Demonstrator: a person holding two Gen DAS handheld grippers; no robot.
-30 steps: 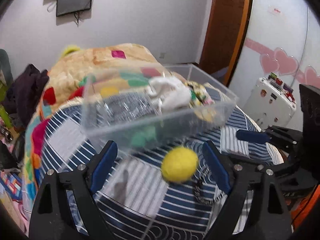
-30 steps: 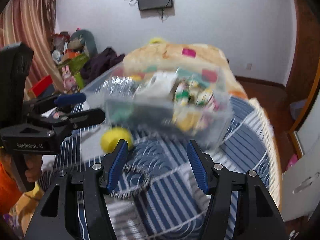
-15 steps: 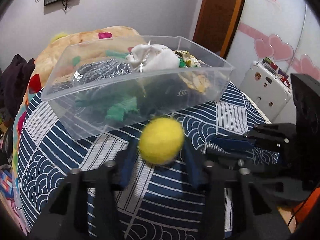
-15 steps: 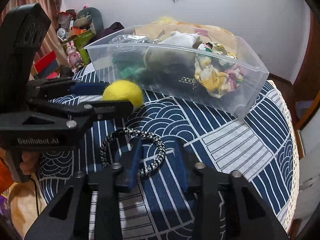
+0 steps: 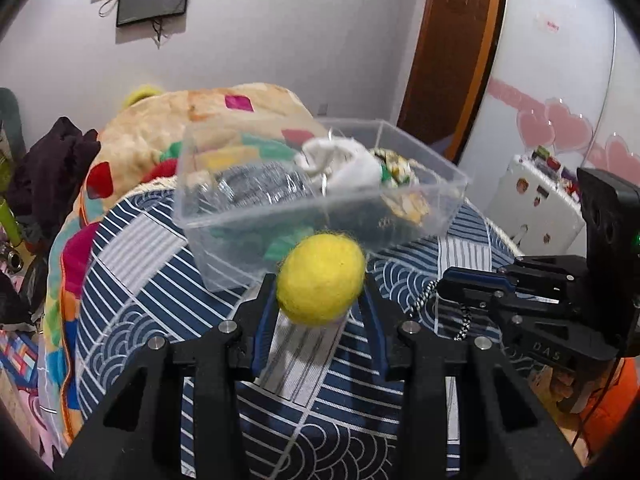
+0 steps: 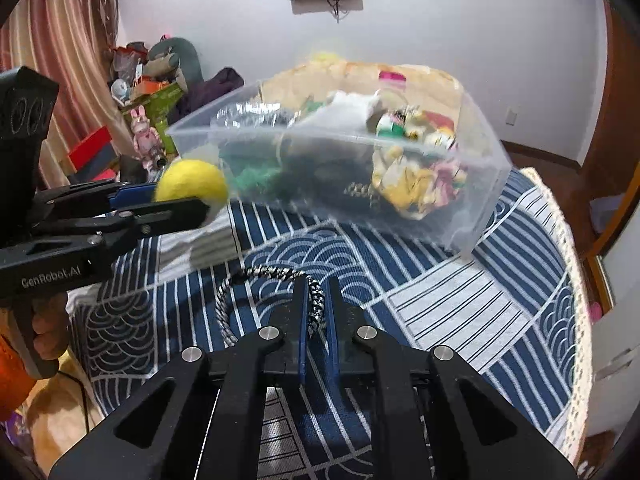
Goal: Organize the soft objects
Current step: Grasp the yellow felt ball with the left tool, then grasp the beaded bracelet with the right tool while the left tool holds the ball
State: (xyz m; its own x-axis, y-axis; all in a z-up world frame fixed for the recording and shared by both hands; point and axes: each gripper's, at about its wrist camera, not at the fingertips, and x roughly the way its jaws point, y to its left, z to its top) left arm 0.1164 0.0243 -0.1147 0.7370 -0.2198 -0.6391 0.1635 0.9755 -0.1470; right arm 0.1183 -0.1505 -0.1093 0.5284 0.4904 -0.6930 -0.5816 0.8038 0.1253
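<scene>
Blue-and-white patterned cloth (image 6: 460,292) – perhaps over a table – carries a clear bin (image 6: 480,200).

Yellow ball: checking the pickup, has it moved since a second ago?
Yes. The yellow ball has left the blue cloth, rising beside the clear bin, clamped in the left tongs.

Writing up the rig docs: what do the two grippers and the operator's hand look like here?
Both grippers, left and right, are matte black angular plastic with cut-out arms, silver screw heads and blue pads inside the jaws. The left body carries white "GenRobot.AI" lettering; a black camera block tops each, with a green light on the right one. The left hand is bare, with an orange sleeve.
</scene>
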